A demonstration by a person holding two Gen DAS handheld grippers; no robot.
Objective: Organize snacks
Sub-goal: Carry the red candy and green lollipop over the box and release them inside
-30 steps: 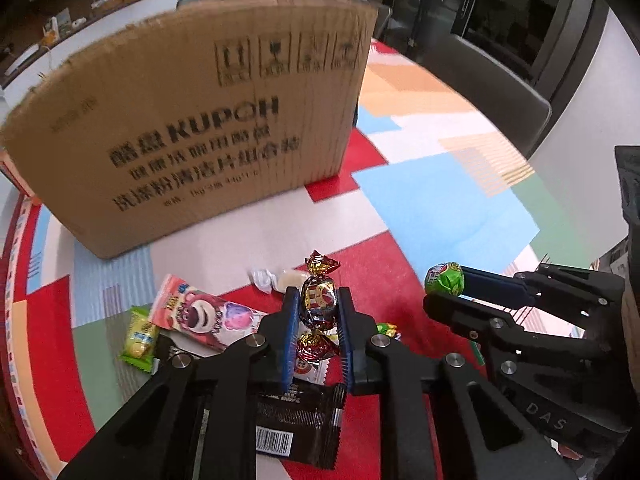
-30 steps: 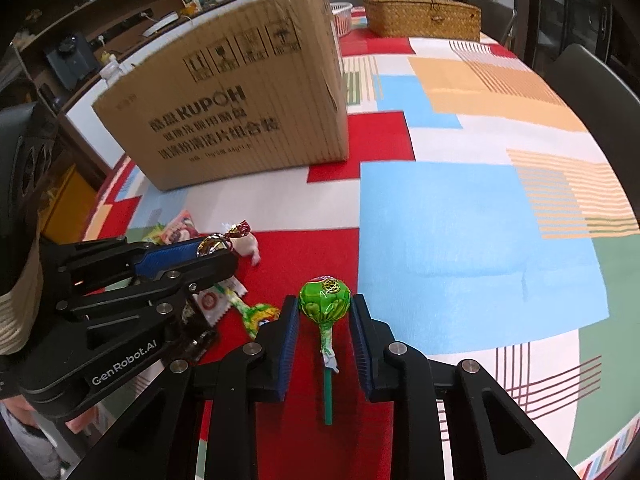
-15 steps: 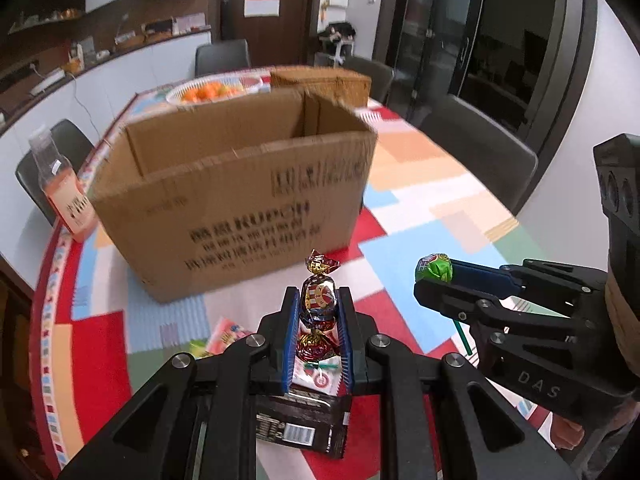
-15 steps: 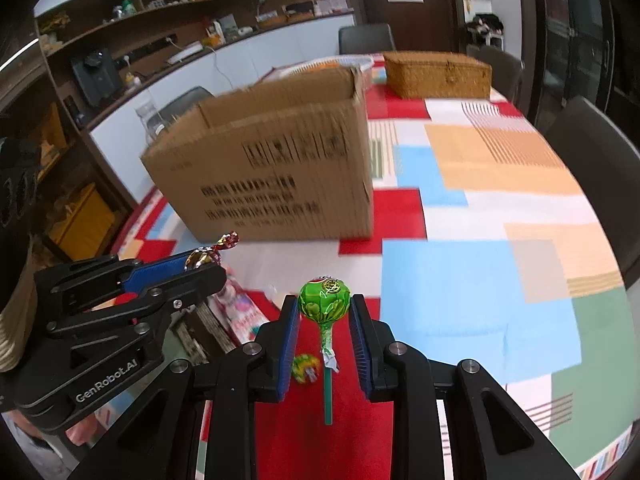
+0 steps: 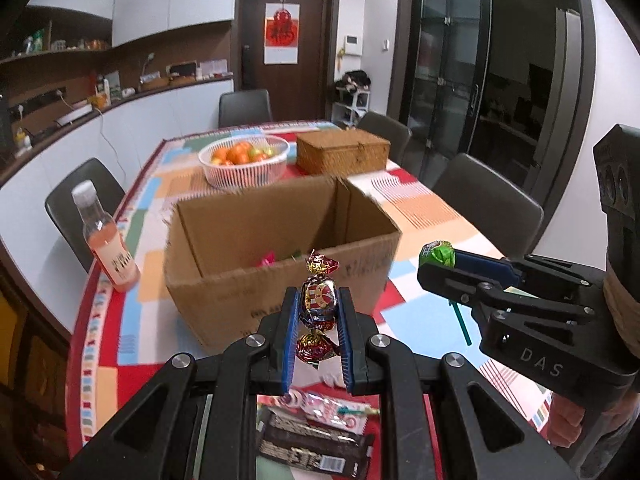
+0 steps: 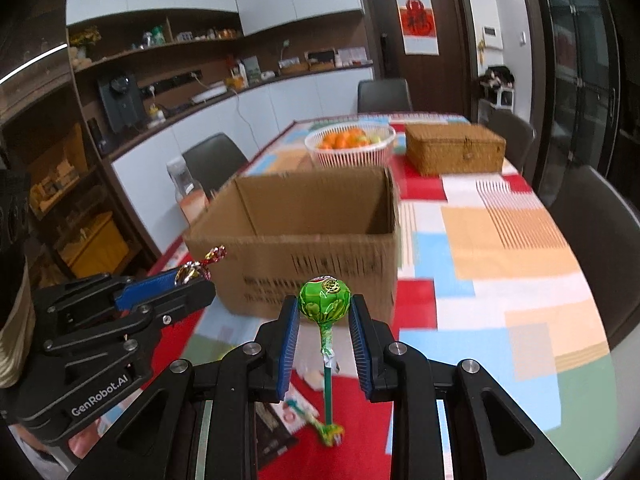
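My left gripper (image 5: 319, 312) is shut on a foil-wrapped candy (image 5: 318, 298), held in the air in front of the open cardboard box (image 5: 280, 280). My right gripper (image 6: 325, 316) is shut on a green lollipop (image 6: 325, 303), stick hanging down, also raised before the box (image 6: 312, 256). Each gripper shows in the other's view: the right one (image 5: 436, 258) to the right, the left one (image 6: 200, 276) to the left. A pink wrapper (image 5: 267, 259) lies inside the box. More snacks lie on the table below: a dark chocolate bar (image 5: 312, 446) and a pink packet (image 5: 332, 410).
A pink drink bottle (image 5: 105, 240) stands left of the box. Behind it are a white fruit basket (image 5: 244, 160) and a wicker box (image 5: 343, 154). Chairs (image 5: 488, 208) ring the patchwork-covered table (image 6: 500, 264). A green wrapper (image 6: 326, 432) lies on the cloth.
Both grippers have risen with their sweets, from low over the table to above the box's rim. The box's inside has come into view.
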